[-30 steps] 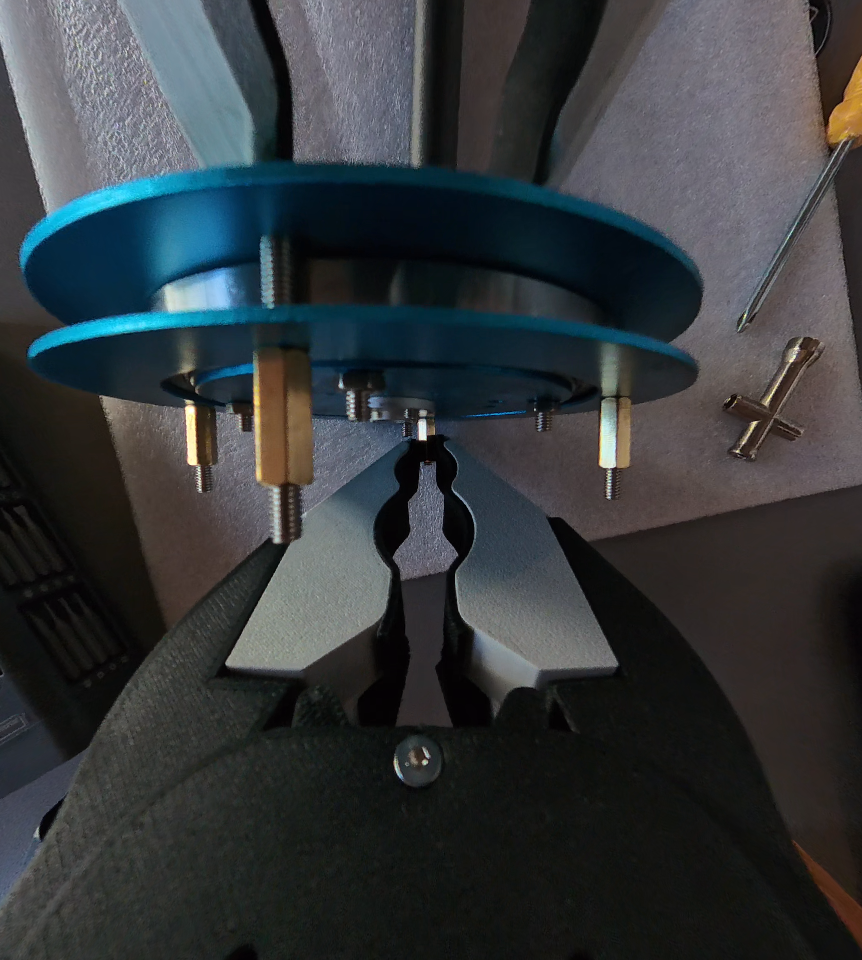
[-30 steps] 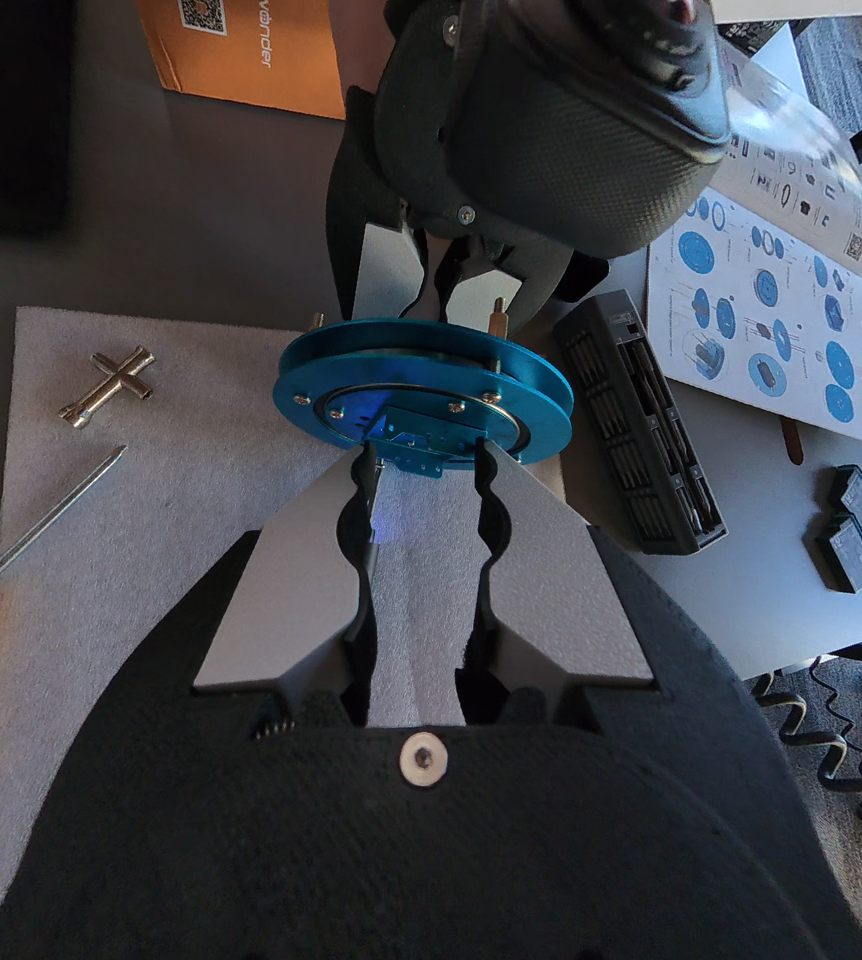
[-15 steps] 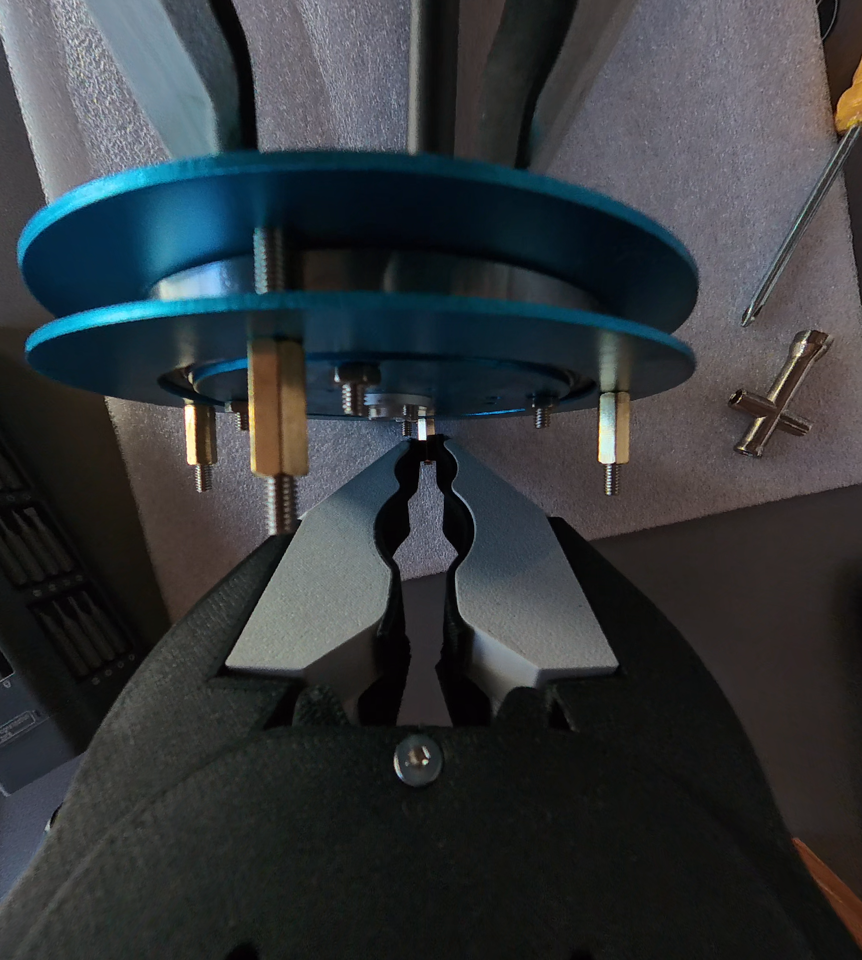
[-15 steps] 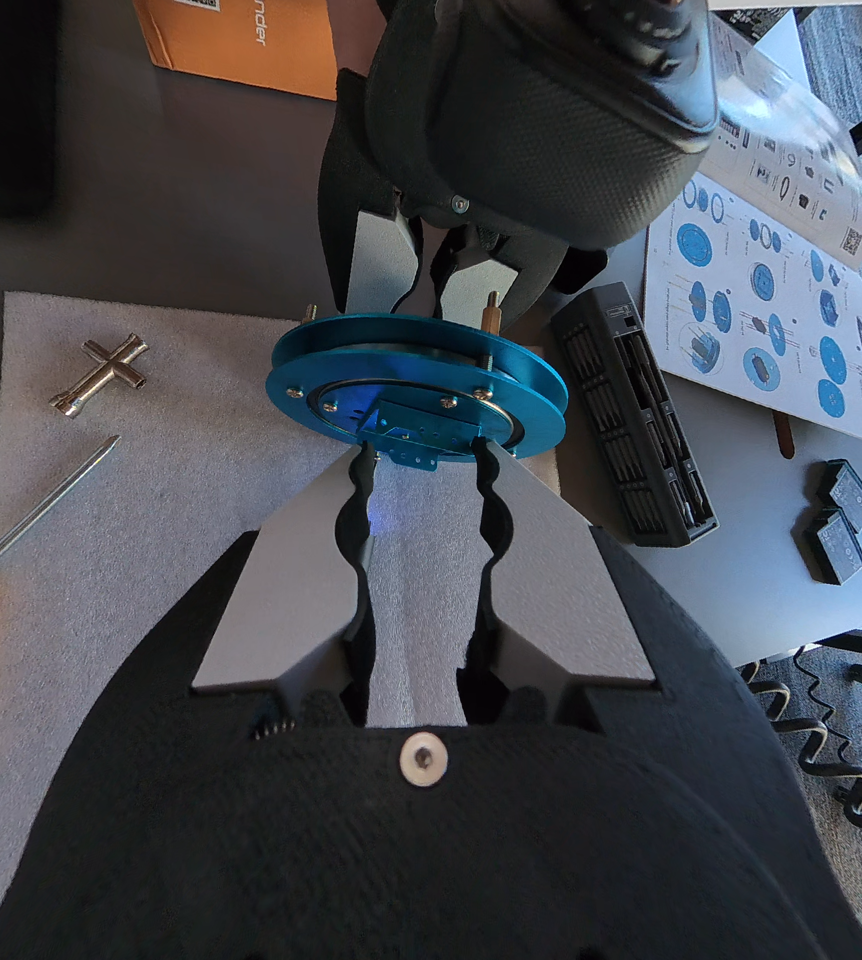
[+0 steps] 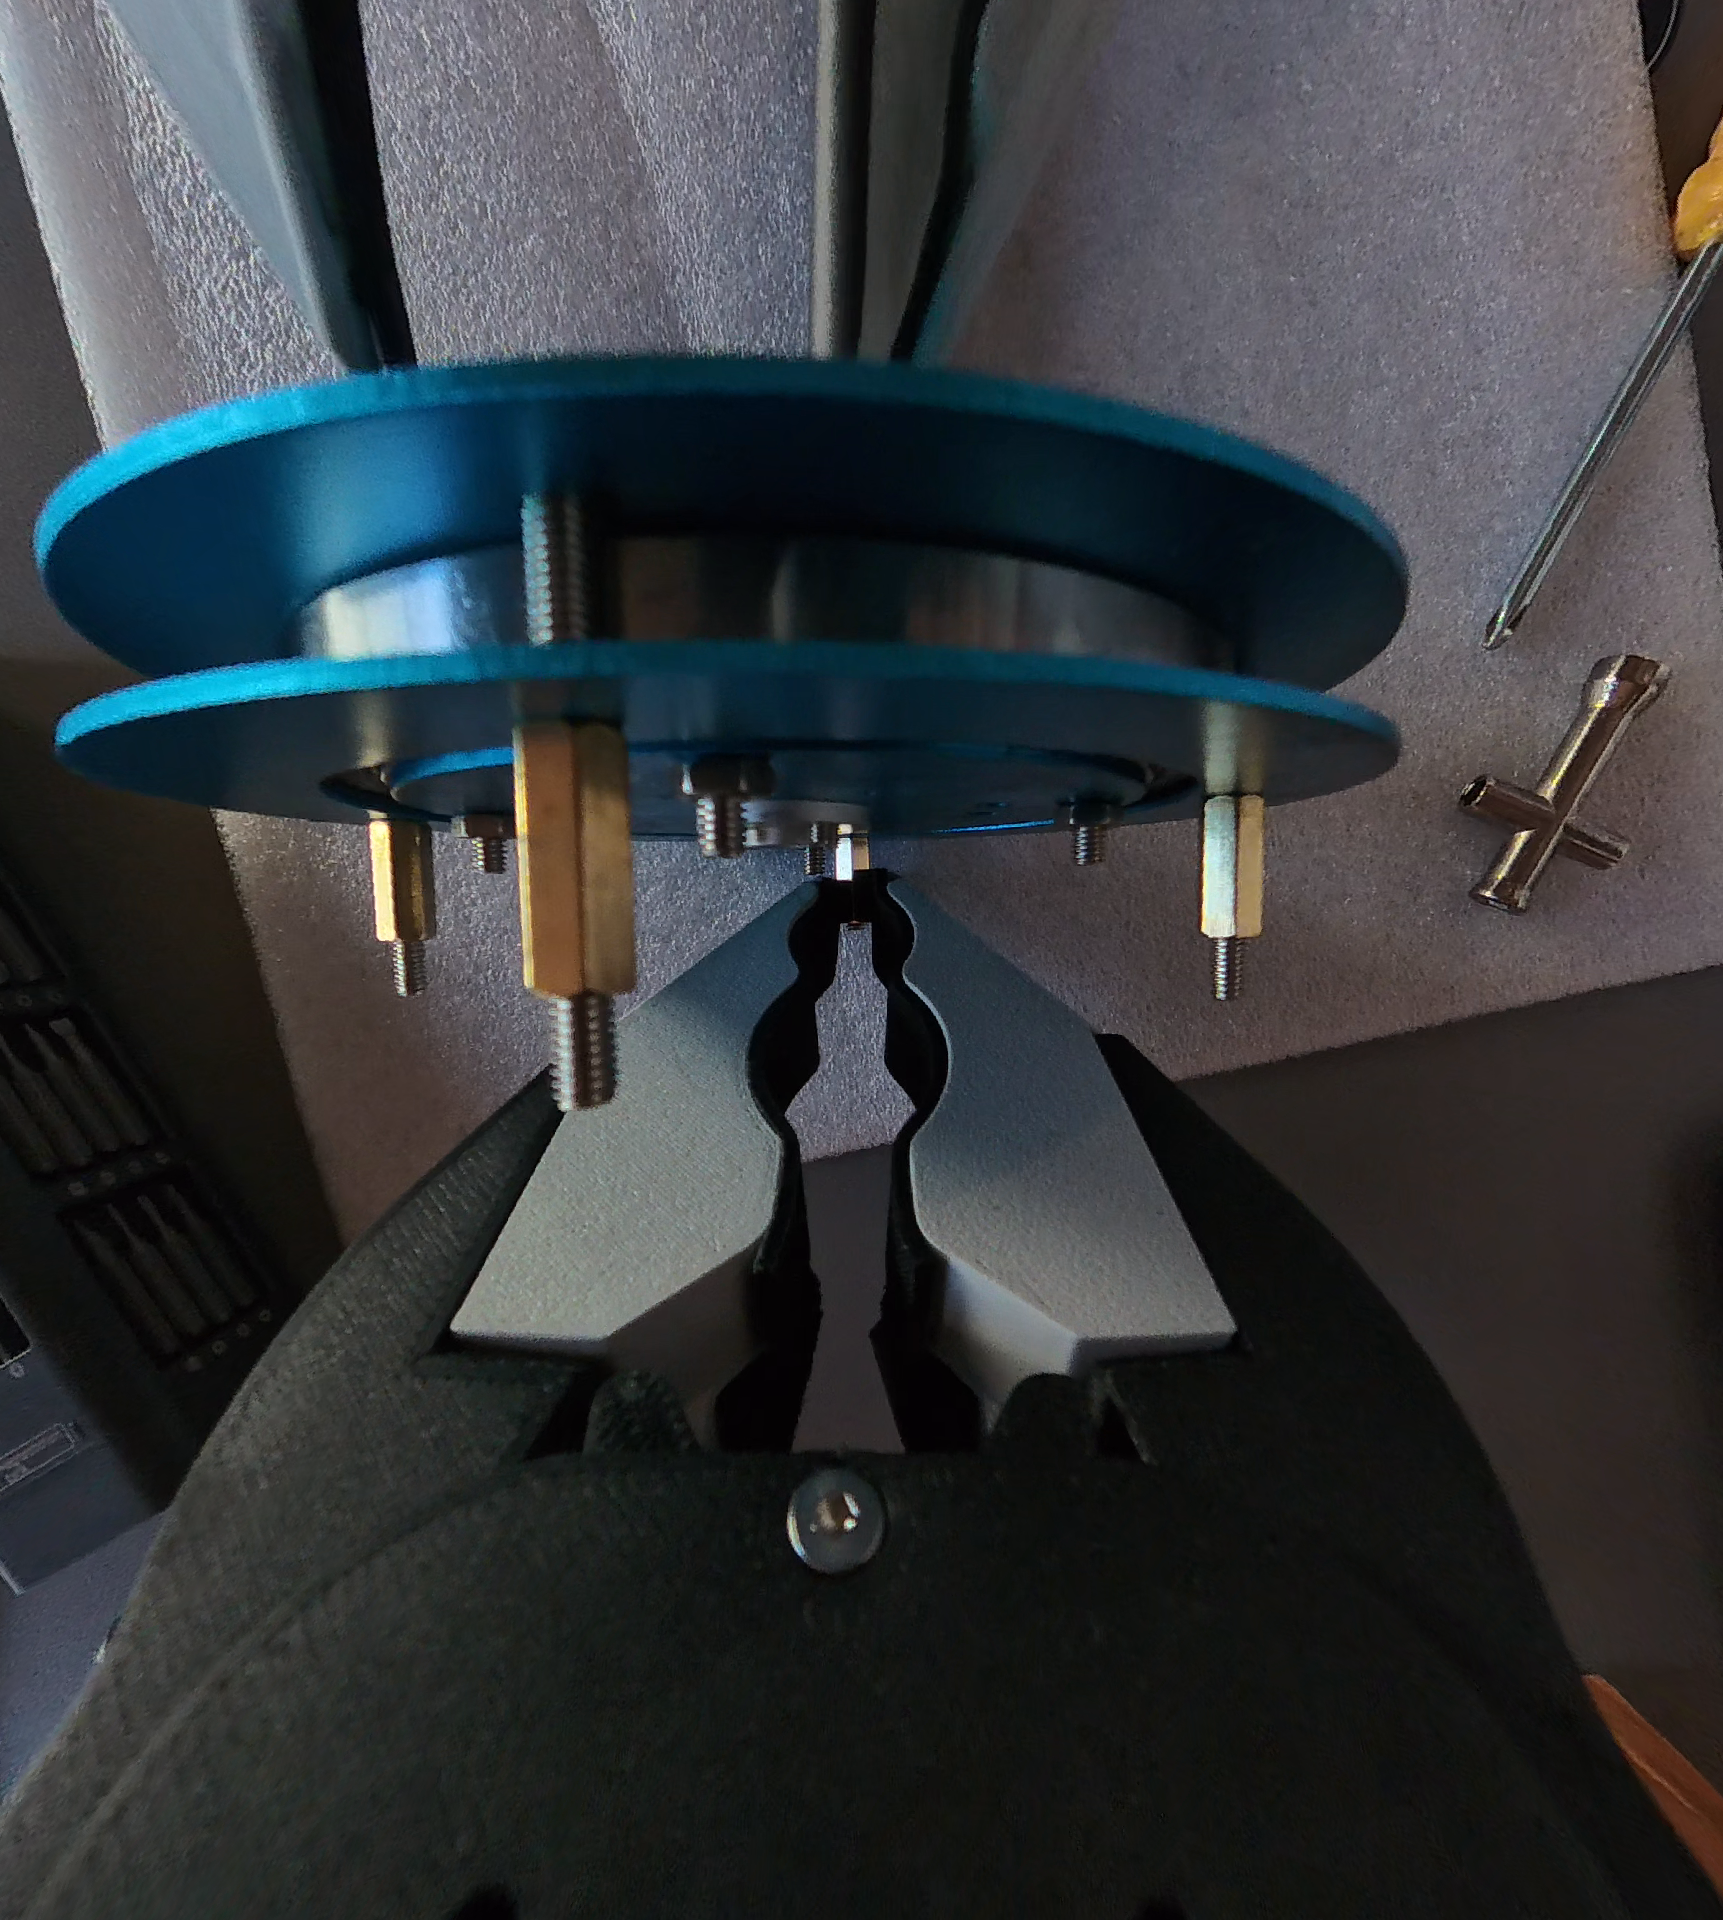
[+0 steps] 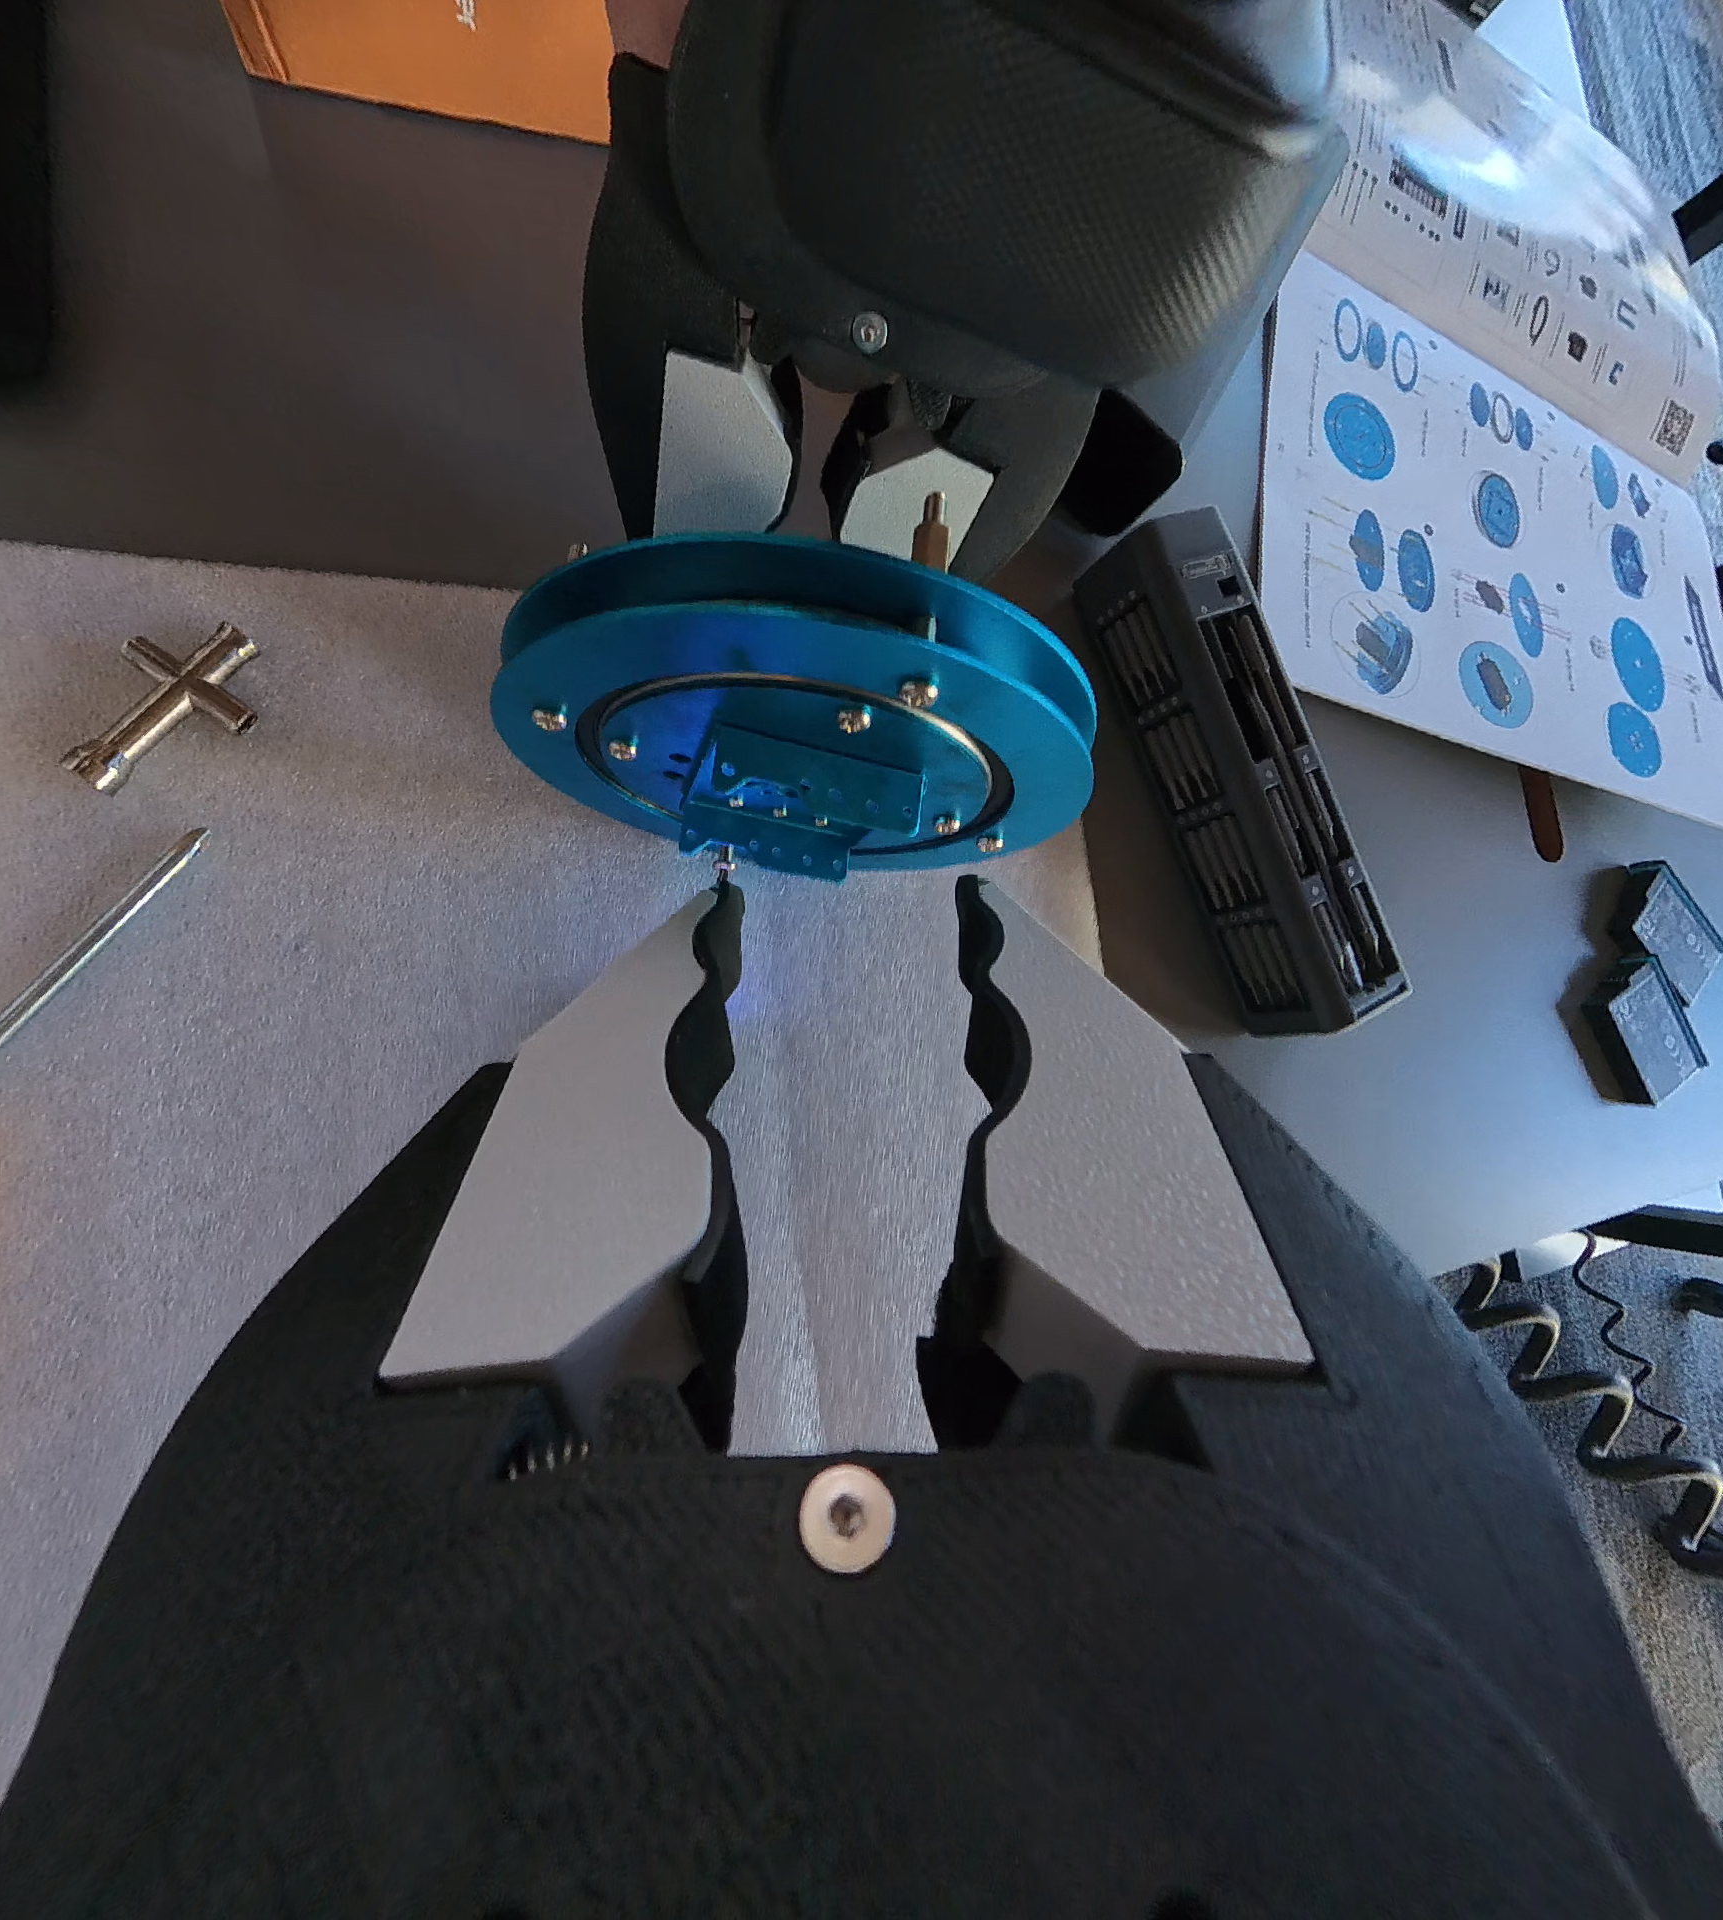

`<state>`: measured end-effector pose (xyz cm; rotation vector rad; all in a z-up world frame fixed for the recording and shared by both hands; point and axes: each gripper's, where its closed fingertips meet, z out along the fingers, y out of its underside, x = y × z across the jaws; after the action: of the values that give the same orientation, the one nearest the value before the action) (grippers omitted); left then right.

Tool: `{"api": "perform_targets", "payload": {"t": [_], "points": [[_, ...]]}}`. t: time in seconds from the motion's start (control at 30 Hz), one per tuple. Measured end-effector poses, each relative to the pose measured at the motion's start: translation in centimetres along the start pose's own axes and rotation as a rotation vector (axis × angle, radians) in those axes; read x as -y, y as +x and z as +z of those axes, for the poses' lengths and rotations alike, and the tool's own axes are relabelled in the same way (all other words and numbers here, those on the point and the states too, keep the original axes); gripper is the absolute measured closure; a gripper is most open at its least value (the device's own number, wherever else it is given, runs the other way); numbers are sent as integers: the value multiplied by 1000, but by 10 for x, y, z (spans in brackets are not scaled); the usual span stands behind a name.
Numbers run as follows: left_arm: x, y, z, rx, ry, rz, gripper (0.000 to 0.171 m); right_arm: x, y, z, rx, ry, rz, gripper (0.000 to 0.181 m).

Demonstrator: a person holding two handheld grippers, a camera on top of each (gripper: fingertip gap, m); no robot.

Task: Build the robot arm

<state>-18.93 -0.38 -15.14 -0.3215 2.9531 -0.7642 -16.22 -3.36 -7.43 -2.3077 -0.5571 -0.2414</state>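
Note:
A blue disc assembly (image 5: 711, 520), two blue plates with a silver ring between them and brass standoffs (image 5: 574, 852), hangs over the grey foam mat (image 5: 1252, 312). My left gripper (image 5: 852, 899) is shut on a small silver hex post (image 5: 852, 860) on the assembly's near face and carries it. In the right wrist view the assembly (image 6: 1033, 717) shows its other face with a blue bracket (image 6: 795, 790). My right gripper (image 6: 846, 899) is open just short of that bracket, its left fingertip (image 6: 722, 920) by a small screw (image 6: 725, 860). The left gripper (image 6: 815, 468) shows behind the discs.
On the mat lie a metal cross wrench (image 6: 166, 707) and a yellow-handled screwdriver (image 6: 57, 977). A dark bit case (image 6: 1241, 779), an illustrated sheet (image 6: 1491, 582) and two small black blocks (image 6: 1646, 987) lie to the right. An orange box (image 6: 441, 52) stands at the back. Spacing between my two grippers at the tips: around 9 centimetres.
My right gripper has drawn back from the blue bracket, which was between its jaws. The assembly has tilted its bracket face more toward the right camera. The left gripper stays shut.

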Motion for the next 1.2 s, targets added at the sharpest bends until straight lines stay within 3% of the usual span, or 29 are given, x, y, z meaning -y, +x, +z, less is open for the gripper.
{"api": "perform_targets", "payload": {"t": [0.27,0.57,0.8,1.2], "points": [[0,0,0,1,-8,4,167,-47,-11,-15,38,-67,119,143],[0,0,0,0,-11,4,167,-86,-47,-19,-3,-135,72,145],[0,0,0,8,-13,7,167,-93,-48,-11,46,-140,108,165],[0,0,0,6,-24,4,167,-91,-48,-11,309,-71,272,166]]}}
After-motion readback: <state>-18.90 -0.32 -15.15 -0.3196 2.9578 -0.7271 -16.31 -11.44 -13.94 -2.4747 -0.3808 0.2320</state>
